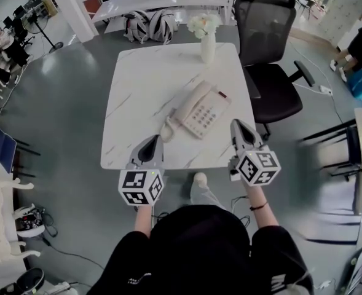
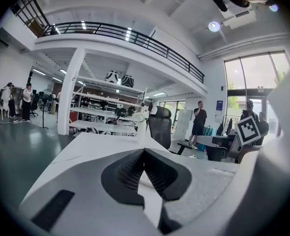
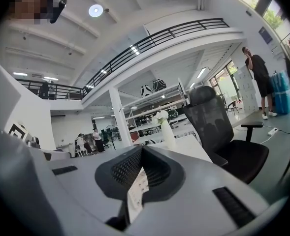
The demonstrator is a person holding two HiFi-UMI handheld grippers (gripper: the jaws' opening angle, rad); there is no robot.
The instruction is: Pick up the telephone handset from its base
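Notably, the left hand-held gripper point(image 1: 153, 140) and right hand-held gripper point(image 1: 236, 124) were shut and empty; unopened, either could knock the handset point(image 1: 188, 104) off its base point(image 1: 208, 113).

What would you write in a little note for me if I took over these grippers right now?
Left hand-held gripper: shut, empty, at the table's near edge.
Right hand-held gripper: shut, empty, at the near right corner.
Handset: lying on its base, mid-table, between and beyond both grippers.
Done: nothing lifted yet.
Left: open a gripper, close it on the handset, lift it off the base.
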